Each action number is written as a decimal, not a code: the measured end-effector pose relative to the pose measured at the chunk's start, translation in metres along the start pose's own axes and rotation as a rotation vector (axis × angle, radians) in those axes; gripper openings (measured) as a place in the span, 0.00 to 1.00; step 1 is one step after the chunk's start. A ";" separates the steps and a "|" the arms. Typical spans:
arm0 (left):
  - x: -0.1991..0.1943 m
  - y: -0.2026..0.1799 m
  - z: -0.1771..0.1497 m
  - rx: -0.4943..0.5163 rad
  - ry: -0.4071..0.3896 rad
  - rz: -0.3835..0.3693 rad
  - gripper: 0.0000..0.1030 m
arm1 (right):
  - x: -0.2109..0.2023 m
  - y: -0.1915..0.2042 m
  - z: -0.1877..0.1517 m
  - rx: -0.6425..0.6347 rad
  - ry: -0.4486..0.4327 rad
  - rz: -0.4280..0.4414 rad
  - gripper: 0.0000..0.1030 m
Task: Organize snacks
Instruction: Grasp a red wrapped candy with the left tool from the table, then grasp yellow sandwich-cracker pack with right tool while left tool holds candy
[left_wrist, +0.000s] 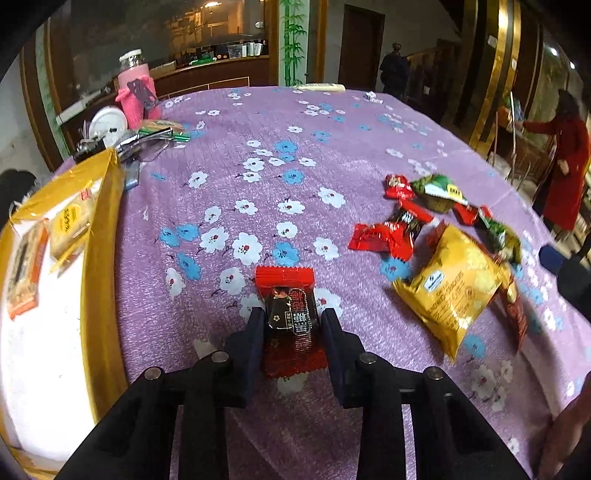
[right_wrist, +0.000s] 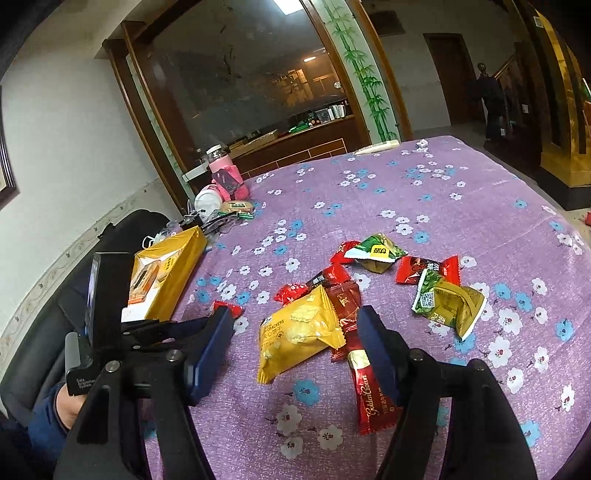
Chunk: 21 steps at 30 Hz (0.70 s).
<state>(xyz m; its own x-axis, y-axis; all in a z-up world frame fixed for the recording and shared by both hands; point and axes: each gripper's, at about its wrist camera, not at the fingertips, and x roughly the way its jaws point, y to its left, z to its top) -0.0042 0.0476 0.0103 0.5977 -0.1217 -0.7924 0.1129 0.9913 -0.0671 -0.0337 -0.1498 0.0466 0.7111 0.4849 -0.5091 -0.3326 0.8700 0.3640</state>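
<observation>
Your left tool (left_wrist: 291, 325) straddles a red snack (left_wrist: 291, 317) lying flat on the cloth; the fingers (left_wrist: 255, 332) sit at the wrapper's two sides, nearly pressed in, but you cannot tell from here whether the pads really bite. That is the first risk: the wrapper is thin and slick, so a shallow pinch may catch only the crimped foil and the packet could slide out or swing when you lift. Squeeze hard and the filling may crush.

Your right tool (right_wrist: 299, 332) stands spread and pinches nothing, with the yellow cracker pack (right_wrist: 299, 332) between its fingers and a long red stick pack (right_wrist: 373, 398) partly under the right finger. Closing there could drag both together, or nudge the green packets (right_wrist: 443, 302) and other red sweets (right_wrist: 317, 282) nearby.

The yellow box (left_wrist: 99, 236), probably where snacks go, sits at the left edge of the desk (left_wrist: 369, 140), already holding some; its wall stands tall, so a low carry could clip it.

The desk wears a soft purple flowered cloth, which may bunch under the fingertips. A pink bottle (left_wrist: 135, 88) and clutter stand at the far left corner. Beyond are a glass partition, a bamboo-painted pillar, and a person in red (left_wrist: 565, 166) at the right.
</observation>
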 end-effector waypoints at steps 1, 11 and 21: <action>0.000 0.004 0.001 -0.023 -0.007 -0.034 0.30 | 0.000 0.000 0.000 -0.001 0.003 0.001 0.67; -0.007 0.016 0.002 -0.084 -0.067 -0.091 0.30 | 0.025 0.018 -0.012 0.003 0.197 -0.006 0.67; -0.012 0.020 0.003 -0.095 -0.089 -0.091 0.29 | 0.075 -0.003 0.010 0.217 0.326 -0.002 0.67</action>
<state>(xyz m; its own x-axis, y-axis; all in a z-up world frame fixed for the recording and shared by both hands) -0.0074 0.0688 0.0203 0.6566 -0.2110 -0.7242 0.0967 0.9757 -0.1967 0.0269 -0.1166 0.0156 0.4658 0.5164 -0.7186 -0.1674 0.8488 0.5015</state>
